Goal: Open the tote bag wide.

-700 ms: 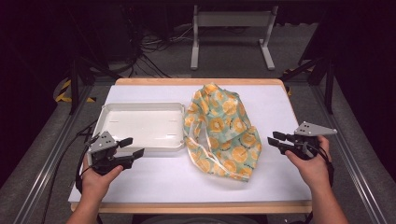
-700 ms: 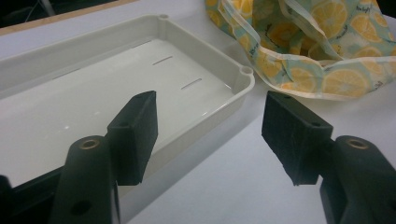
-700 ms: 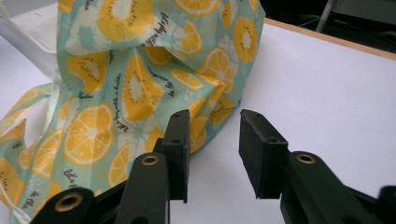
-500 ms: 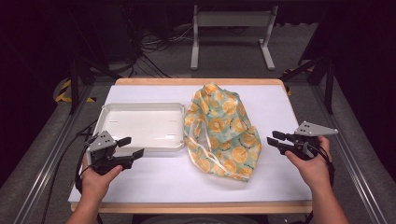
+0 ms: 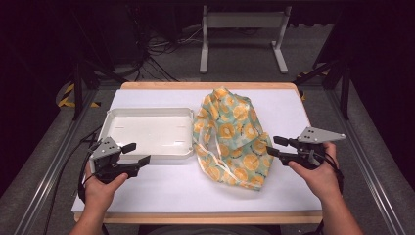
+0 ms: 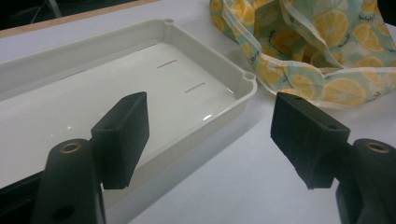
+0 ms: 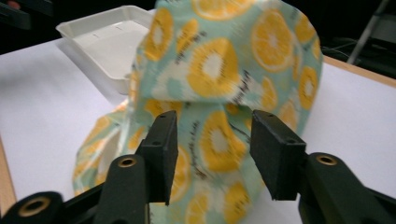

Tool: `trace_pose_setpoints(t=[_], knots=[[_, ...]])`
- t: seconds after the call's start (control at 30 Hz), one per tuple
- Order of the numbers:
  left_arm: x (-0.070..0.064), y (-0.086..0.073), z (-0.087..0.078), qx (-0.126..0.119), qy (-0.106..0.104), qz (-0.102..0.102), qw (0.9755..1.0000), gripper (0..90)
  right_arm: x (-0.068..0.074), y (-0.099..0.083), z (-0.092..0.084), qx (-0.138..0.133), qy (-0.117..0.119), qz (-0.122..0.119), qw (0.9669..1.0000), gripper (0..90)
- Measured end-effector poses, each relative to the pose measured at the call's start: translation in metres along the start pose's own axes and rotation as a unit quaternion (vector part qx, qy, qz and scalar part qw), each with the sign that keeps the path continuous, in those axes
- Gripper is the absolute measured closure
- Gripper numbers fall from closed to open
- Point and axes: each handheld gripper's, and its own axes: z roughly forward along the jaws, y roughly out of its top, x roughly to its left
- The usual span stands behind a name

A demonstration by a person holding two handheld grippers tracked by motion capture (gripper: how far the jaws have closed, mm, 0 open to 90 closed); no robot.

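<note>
White table [image 5: 161, 191] at centre: both grippers, left [image 5: 138, 153] and right [image 5: 272, 146], gape empty; loose cloth [image 5: 230, 134] may slip from a shallow pinch.

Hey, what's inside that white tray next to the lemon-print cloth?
Nothing shows inside the white tray: its floor is bare apart from two thin slot marks. The lemon-print cloth lies beside it on the table, against its right rim; what the cloth covers cannot be seen.
</note>
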Motion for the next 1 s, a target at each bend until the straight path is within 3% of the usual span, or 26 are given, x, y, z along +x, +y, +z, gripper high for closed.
trace_pose_setpoints(t=[0.23,0.63,0.83,1.0], knots=[[-0.002,0.0,0.0,-0.002,0.001,0.004,1.0,28.5,0.019,0.017,0.012,0.003,0.023,-0.019,0.9995,40.5],[-0.002,-0.001,0.0,0.0,0.003,0.009,1.0,28.4,0.047,0.043,0.04,0.014,0.063,-0.043,0.997,32.4],[-0.003,-0.001,0.002,0.003,-0.002,0.007,1.0,28.0,0.064,0.045,0.065,0.04,0.092,-0.038,0.9943,29.7],[-0.004,-0.002,0.004,0.006,0.0,0.011,0.9999,27.8,0.07,0.039,0.08,0.042,0.097,-0.038,0.9937,28.4]])
